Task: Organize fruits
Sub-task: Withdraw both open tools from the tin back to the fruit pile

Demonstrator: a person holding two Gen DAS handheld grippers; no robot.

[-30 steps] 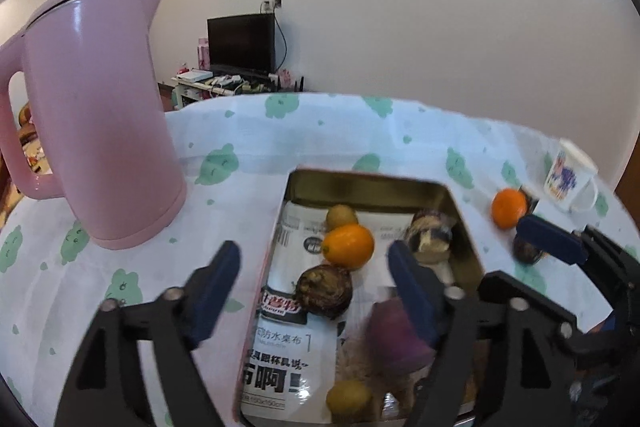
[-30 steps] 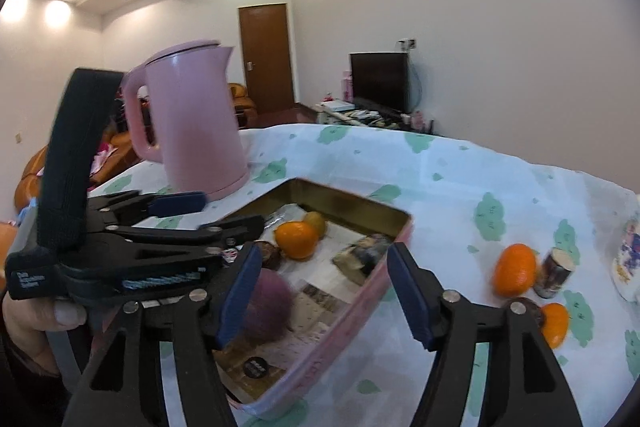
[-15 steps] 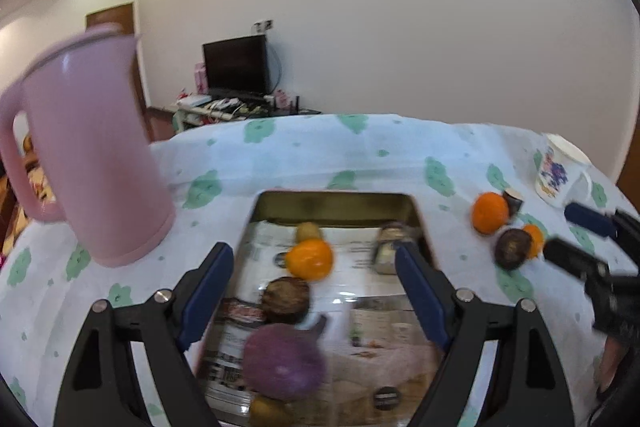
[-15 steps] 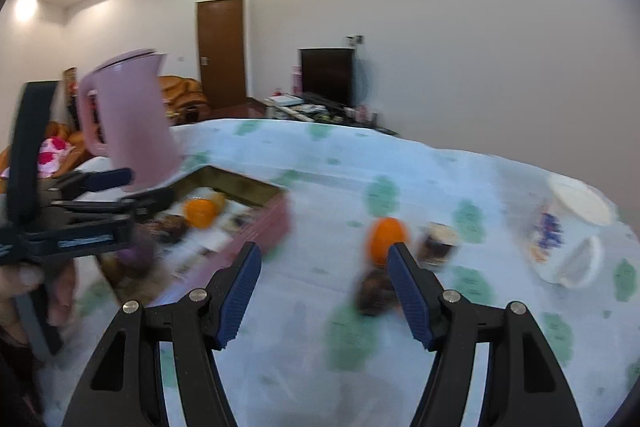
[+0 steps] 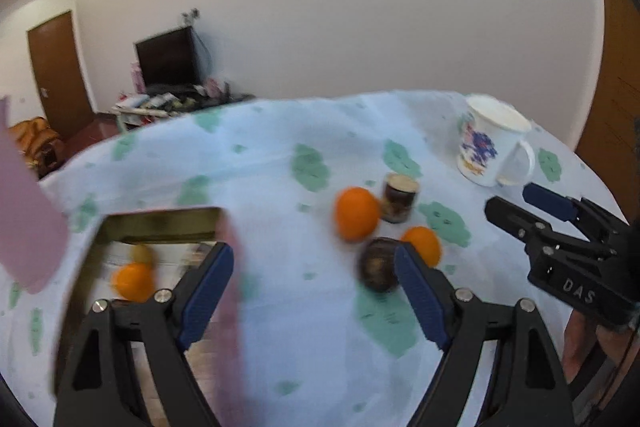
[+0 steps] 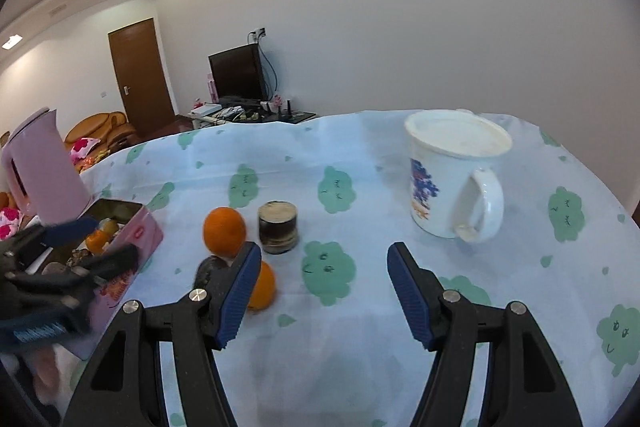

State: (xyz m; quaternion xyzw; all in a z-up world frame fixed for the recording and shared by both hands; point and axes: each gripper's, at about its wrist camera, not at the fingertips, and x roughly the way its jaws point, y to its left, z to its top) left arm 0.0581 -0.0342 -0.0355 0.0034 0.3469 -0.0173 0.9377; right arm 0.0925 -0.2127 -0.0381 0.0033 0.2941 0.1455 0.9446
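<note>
Jaws apart, cloud-print tablecloth (image 6: pixel 360 347), white wall (image 6: pixel 400 7), brown door (image 6: pixel 140 75)

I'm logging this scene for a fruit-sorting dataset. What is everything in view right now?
oranges on cloth: 2, orange, a large one and a small one right of the tin
dark round fruit: 1, brown, beside the small orange
small jar: 1, dark, right of the large orange
tin: 1, pink, left, holding fruit
kettle: 1, pink, behind the tin
mug: 1, white, lidded, right
tablecloth: 1, pale blue with green prints
left claw: open
right claw: open
</note>
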